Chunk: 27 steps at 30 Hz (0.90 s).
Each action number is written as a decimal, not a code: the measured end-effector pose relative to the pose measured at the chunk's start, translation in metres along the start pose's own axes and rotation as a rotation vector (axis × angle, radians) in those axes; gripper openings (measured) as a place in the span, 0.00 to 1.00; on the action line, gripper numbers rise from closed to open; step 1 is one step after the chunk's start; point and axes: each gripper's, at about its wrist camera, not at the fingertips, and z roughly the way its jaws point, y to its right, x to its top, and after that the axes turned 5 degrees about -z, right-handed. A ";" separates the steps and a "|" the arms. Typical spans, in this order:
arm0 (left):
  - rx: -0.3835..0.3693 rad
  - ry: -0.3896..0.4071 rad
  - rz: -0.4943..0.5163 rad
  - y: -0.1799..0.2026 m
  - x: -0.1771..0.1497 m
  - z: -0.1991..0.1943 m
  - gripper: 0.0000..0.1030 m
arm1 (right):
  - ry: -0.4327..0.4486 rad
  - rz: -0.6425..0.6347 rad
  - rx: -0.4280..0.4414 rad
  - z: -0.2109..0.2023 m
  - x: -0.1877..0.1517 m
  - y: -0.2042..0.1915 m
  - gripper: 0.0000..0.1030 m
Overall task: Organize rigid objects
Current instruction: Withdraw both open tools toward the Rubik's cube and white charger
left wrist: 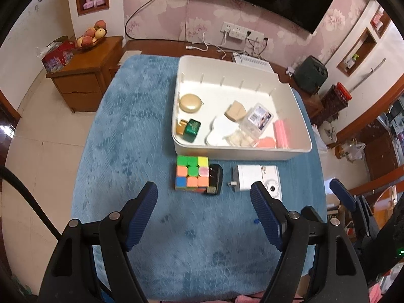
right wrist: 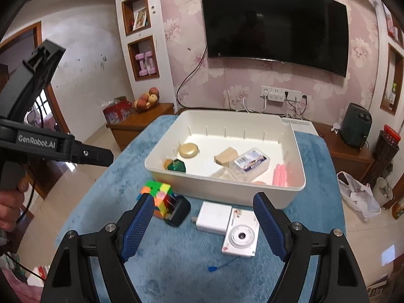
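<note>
Left tool (left wrist: 203, 193) tilted steeply down over cube (left wrist: 192, 175), jaws apart, empty, right tool (right wrist: 203, 207) angled down near camera (right wrist: 241, 237), also apart, empty

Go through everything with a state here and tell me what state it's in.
White plastic bin: uncovered, partly filled.
Multicoloured puzzle cube: scrambled, outside the bin.
White compact camera: lying lens-up on the blue cloth.
Left gripper: open, empty.
Right gripper: open, empty.
</note>
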 end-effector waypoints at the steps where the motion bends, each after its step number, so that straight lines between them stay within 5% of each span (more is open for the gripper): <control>1: 0.000 -0.009 0.000 0.003 -0.002 0.002 0.77 | -0.006 -0.003 0.001 0.001 -0.003 0.002 0.79; 14: 0.030 -0.121 0.021 0.051 -0.012 0.038 0.77 | -0.097 0.010 0.048 0.028 -0.034 0.040 0.79; 27: 0.086 -0.345 0.019 0.096 -0.003 0.114 0.77 | -0.212 0.008 0.107 0.064 -0.067 0.071 0.79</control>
